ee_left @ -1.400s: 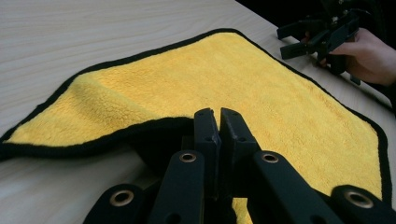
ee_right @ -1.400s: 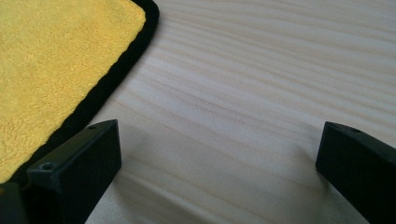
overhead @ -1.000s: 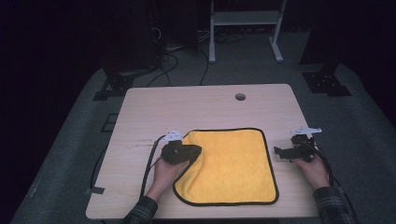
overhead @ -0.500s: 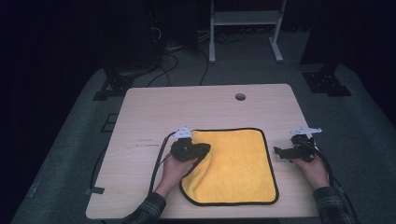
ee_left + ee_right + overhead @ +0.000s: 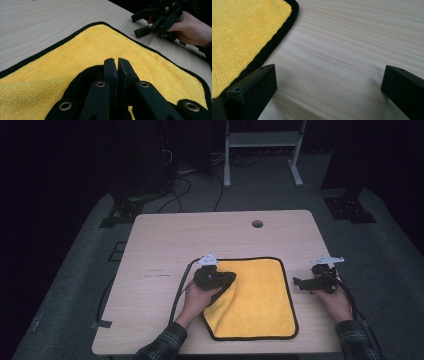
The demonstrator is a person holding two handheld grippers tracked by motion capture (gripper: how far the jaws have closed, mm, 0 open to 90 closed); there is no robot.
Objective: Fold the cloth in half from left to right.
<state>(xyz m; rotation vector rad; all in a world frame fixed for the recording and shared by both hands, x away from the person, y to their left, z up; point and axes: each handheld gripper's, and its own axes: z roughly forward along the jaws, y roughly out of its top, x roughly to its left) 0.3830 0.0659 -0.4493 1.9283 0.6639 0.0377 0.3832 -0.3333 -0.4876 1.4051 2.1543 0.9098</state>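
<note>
Pinching yellow cloth (image 5: 255, 295) corner, left claw (image 5: 117, 65) over cloth.

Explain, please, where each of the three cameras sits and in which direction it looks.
High view: above the person's side, facing forward and down on the table; both forearms enter from below.
Left gripper view: on the left gripper, along its closed jaws pinching the yellow cloth; the right gripper and its hand beyond.
Right gripper view: on the right gripper, low over bare wood, jaws apart.
Shared: all three show the cloth's black-edged border.
</note>
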